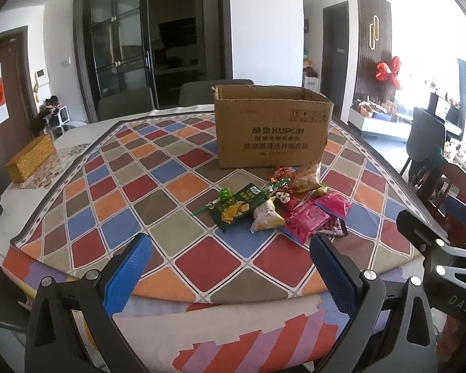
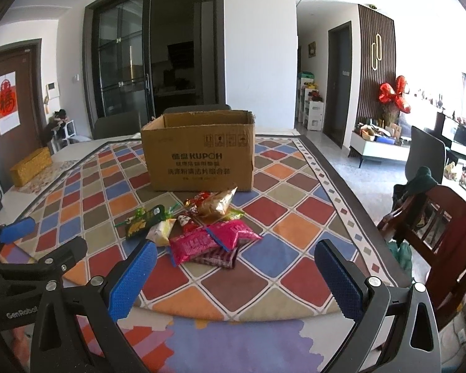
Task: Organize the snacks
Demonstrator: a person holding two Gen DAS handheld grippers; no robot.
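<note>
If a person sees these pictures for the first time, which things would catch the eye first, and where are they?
Probably the open cardboard box standing in the middle of the checkered tablecloth, with the bright pile of snack packets lying just in front of it. Nearer, both grippers hover over the table's edge, jaws open and empty.

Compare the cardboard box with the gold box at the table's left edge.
The cardboard box is plain brown with printed lettering and open at the top; the gold box is patterned, long, low and looks closed. The cardboard box stands on the checked cloth behind the snacks; the gold box sits off it. Both rest on the table.
</note>
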